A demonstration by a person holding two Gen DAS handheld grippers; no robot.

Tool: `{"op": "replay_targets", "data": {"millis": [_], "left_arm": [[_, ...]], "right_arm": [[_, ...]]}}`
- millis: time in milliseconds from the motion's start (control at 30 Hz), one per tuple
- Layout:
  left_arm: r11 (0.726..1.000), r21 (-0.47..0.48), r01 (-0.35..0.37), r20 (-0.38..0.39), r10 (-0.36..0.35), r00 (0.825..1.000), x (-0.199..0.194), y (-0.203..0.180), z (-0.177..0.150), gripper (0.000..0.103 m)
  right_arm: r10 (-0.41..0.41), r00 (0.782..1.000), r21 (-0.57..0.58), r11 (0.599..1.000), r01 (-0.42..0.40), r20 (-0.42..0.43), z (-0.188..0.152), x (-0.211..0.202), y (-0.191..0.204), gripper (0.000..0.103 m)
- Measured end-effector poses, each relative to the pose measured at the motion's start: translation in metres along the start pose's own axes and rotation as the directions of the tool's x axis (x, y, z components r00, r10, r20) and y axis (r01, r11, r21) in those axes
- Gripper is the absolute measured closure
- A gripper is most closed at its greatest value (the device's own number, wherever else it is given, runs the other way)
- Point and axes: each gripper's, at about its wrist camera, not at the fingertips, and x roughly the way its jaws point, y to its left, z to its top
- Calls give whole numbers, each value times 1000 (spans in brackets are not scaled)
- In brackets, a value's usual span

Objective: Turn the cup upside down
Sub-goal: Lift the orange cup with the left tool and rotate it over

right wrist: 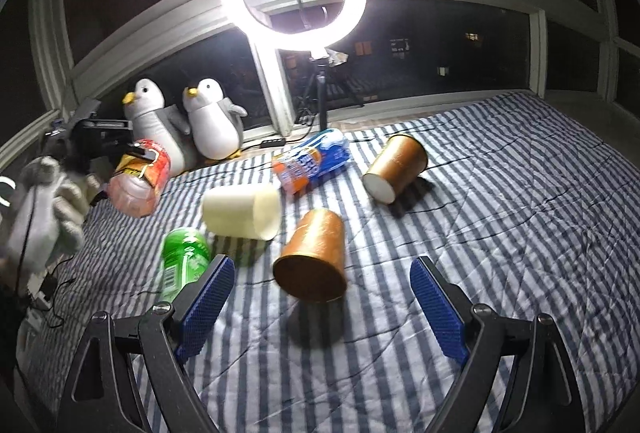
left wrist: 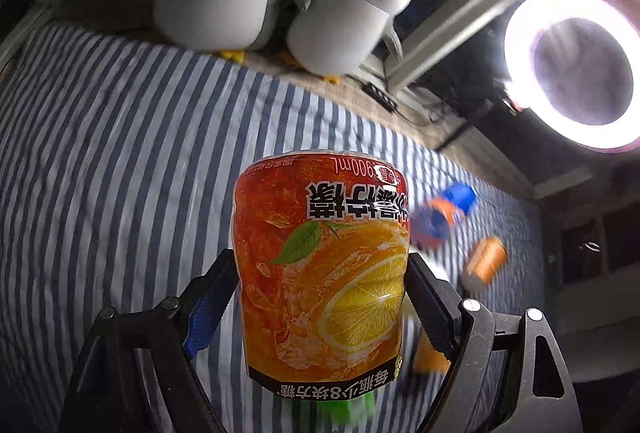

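Two grippers work above the striped bed [right wrist: 480, 233]: left gripper [left wrist: 320, 297] clamps the orange lemon-print plastic cup [left wrist: 320, 273]; right gripper [right wrist: 320, 297] gapes empty. Thin walls could buckle, slipping free mid-turn.

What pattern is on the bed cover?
Blue-grey and white stripes on the quilted bed cover, clearest in the right wrist view.

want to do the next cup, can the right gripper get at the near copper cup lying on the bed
Probably yes: the right gripper is open, and the copper cup lies on its side just ahead between its fingers, with only bare striped blanket between them.
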Motion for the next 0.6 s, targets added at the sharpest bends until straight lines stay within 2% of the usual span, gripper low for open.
{"op": "replay_targets", "data": {"millis": [200, 400, 600], "left_arm": [[998, 36, 49, -34, -48, 998, -32, 10, -94, 18], [991, 89, 105, -111, -95, 989, -28, -4, -176, 18], [977, 176, 123, -177, -92, 980, -1, -35, -228, 18]], "right_arm": [[48, 999, -8, 999, -48, -11, -15, -15, 10, 16], [96, 993, 23, 995, -94, -75, -28, -16, 10, 16], [121, 984, 52, 992, -115, -134, -37, -15, 3, 16]]}}
